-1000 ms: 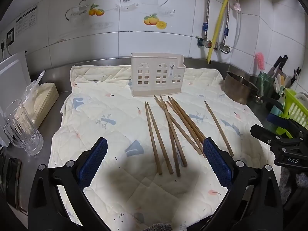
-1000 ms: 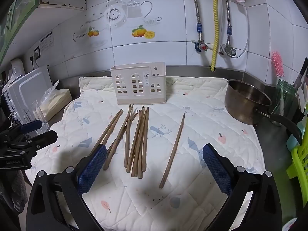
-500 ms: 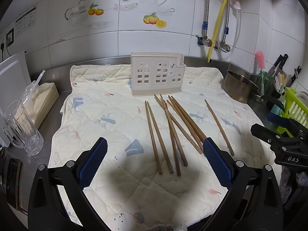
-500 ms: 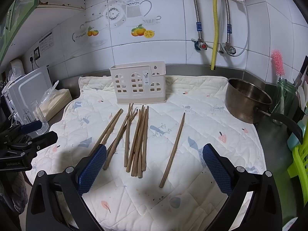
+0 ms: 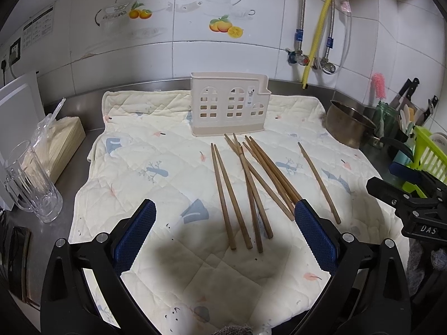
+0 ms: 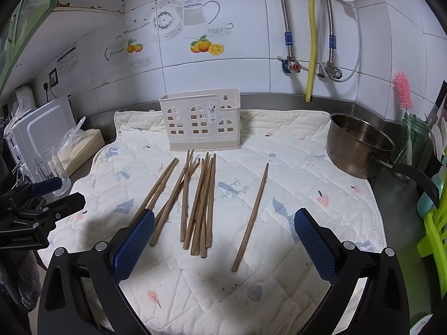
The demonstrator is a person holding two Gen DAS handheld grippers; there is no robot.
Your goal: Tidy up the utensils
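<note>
A steel surface point(image 5: 92, 136) runs under the tiled wall, and most of it is covered by a cream quilted mat point(image 5: 156, 167) that fills the middle of both views. At the right edge of the mat, in the right wrist view, stands a metal pot point(image 6: 359, 146). The left gripper point(image 5: 225, 234) sits at the bottom of its own frame, jaws spread wide and holding nothing; the right gripper point(image 6: 223, 240) is the same — wide apart, empty, low in its frame. At the upper centre of the mat stands the beige utensil holder point(image 5: 229, 104), upright, with window-shaped cutouts. At the left edge of the left wrist view stands a clear glass mug point(image 5: 32, 184), off the mat. Just below the holder lie the wooden chopsticks point(image 5: 251, 178) — a loose, partly crossed bunch flat on the mat. One single chopstick point(image 5: 318, 182) lies apart to their right.
</note>
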